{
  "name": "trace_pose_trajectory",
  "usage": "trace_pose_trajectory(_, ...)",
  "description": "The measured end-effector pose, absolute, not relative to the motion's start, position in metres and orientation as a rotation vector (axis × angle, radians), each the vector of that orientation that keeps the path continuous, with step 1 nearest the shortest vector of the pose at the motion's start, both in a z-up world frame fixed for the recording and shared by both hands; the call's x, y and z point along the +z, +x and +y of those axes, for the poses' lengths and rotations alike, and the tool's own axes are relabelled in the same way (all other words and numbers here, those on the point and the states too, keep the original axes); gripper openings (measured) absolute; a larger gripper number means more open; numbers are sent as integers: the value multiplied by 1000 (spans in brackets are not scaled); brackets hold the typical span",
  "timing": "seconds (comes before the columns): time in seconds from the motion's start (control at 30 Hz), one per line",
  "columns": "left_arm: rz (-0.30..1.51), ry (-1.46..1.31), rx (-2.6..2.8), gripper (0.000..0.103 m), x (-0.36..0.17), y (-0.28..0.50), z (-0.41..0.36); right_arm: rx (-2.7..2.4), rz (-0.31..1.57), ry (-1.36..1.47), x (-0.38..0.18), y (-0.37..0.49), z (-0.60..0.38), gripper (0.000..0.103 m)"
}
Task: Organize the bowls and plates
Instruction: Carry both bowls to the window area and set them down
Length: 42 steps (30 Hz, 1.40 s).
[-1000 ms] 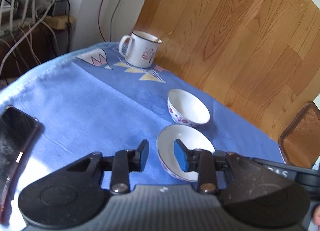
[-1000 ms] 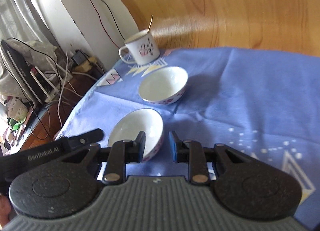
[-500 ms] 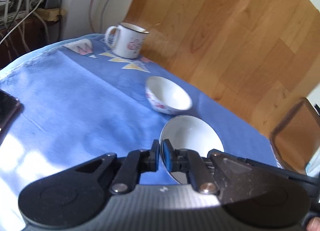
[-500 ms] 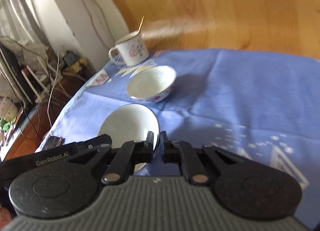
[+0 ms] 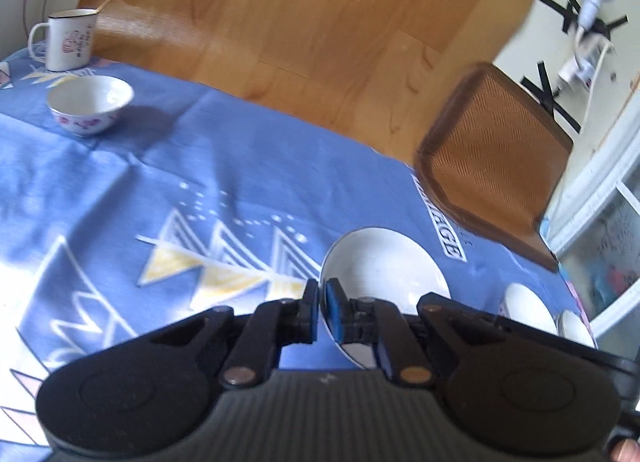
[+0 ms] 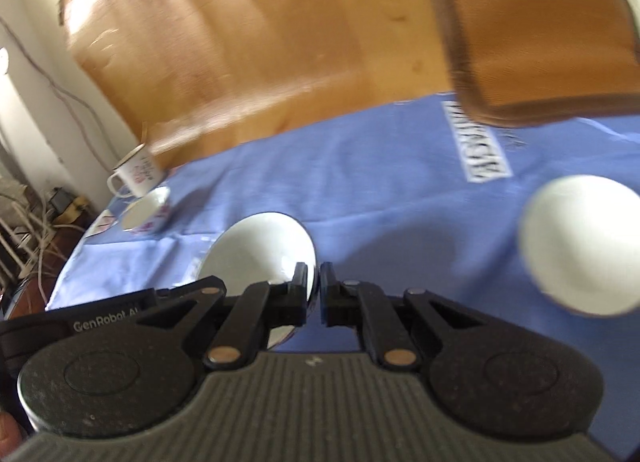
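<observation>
Both grippers hold one white bowl (image 5: 384, 274) by opposite rims, lifted above the blue tablecloth (image 5: 200, 181). My left gripper (image 5: 323, 310) is shut on its left rim. My right gripper (image 6: 314, 294) is shut on its right rim; the bowl also shows in the right wrist view (image 6: 260, 250). A second flowered bowl (image 5: 90, 103) stands at the far left, also visible in the right wrist view (image 6: 146, 213). Another white bowl (image 6: 580, 250) sits on the cloth at right; in the left wrist view two white dishes (image 5: 528, 310) lie at the right edge.
A white enamel mug (image 5: 68, 39) with a spoon stands behind the flowered bowl, seen too in the right wrist view (image 6: 136, 175). A brown chair back (image 5: 492, 165) rises beyond the table's far right edge. A wooden panel (image 5: 280, 21) backs the table.
Both grippers closed on the bowl's rims, lifted it and carried it to the right, away from the flowered bowl and mug. The white dishes at the right have come into view.
</observation>
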State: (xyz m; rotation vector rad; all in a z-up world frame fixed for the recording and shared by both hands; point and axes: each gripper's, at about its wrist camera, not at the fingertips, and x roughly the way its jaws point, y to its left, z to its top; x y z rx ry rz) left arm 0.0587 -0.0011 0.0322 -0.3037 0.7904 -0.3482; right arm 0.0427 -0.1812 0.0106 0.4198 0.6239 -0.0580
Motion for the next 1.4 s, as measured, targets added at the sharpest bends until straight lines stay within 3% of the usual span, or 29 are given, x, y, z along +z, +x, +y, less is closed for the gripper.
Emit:
trace_pose_trajectory(0.2,825,-274,-322,8,28,62,-14,-48,623,462,3,40,-191,13)
trace_pose_trajectory(0.3,833,-271,-301,19,28,63,-13,-44,614,459,1,41,-192,15)
trace_pose_trajectory(0.4,850,-288,-318,9,27,66,-12,-36,609,441,2,41,-193,12)
trace_pose_trajectory(0.83,743,-185,-533,9,85,62,-106,-230,393,387,43,-17,-250,10)
trace_pose_trajectory(1.03,795,-150,-598,9,71,65,-157,-318,409,418,34,-38,-287,10)
trace_pose_trajectory(1.4,866,-105,-581,12,49,69,-174,-348,431,455,19,-45,-294,17)
